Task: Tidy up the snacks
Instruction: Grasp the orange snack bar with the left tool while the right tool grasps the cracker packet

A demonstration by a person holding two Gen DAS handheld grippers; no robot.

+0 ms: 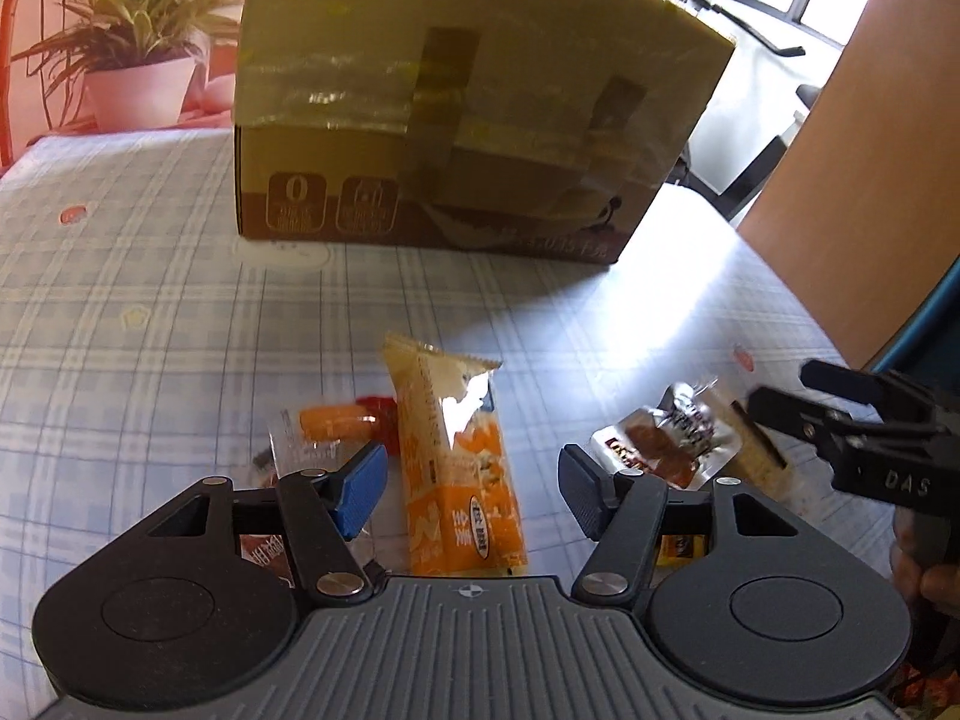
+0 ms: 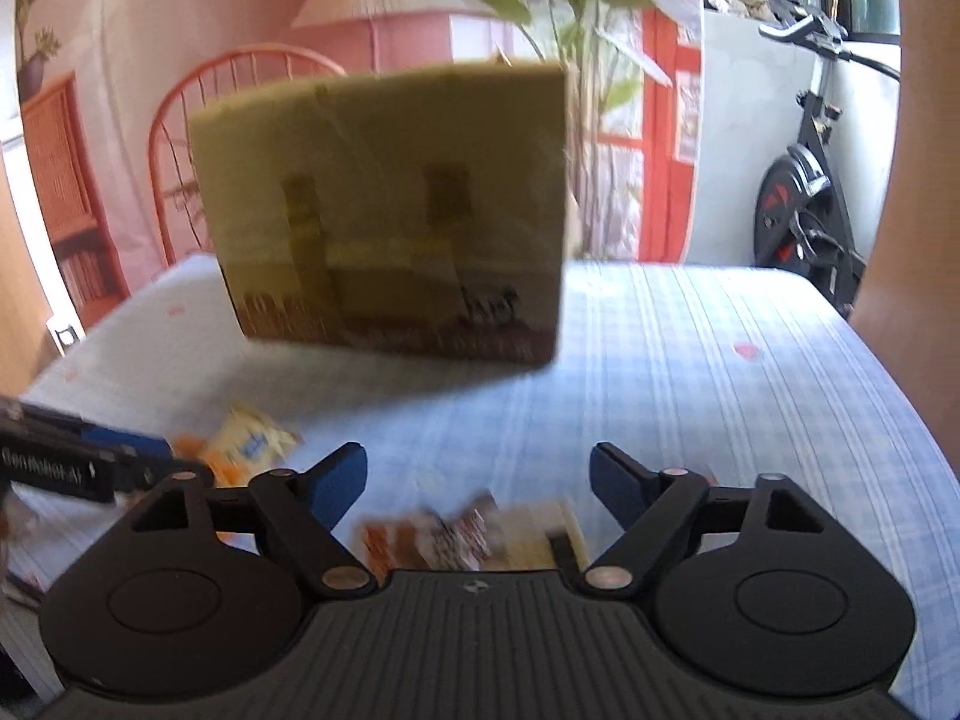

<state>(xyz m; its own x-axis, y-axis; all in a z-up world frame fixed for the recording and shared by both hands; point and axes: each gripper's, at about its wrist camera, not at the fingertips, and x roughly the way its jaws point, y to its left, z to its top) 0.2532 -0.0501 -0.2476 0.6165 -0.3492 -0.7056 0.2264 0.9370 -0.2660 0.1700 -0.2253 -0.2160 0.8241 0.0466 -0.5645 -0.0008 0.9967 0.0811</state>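
A: Left gripper (image 1: 471,489) status?
B: Jaws spread, nothing pinched. The orange-and-cream snack packet (image 1: 456,468) lies flat on the checked tablecloth (image 1: 150,312) between the blue pads (image 1: 360,489), untouched.
A: Right gripper (image 2: 480,483)?
B: Jaws also apart, hanging over the brown wrapped snack (image 2: 444,540); view is blurred, no contact visible.
A: Other items?
B: Small orange snack (image 1: 336,423) just left of the packet. Cardboard box (image 1: 456,120) stands toward the far edge; potted plant (image 1: 138,60) at the far left corner.
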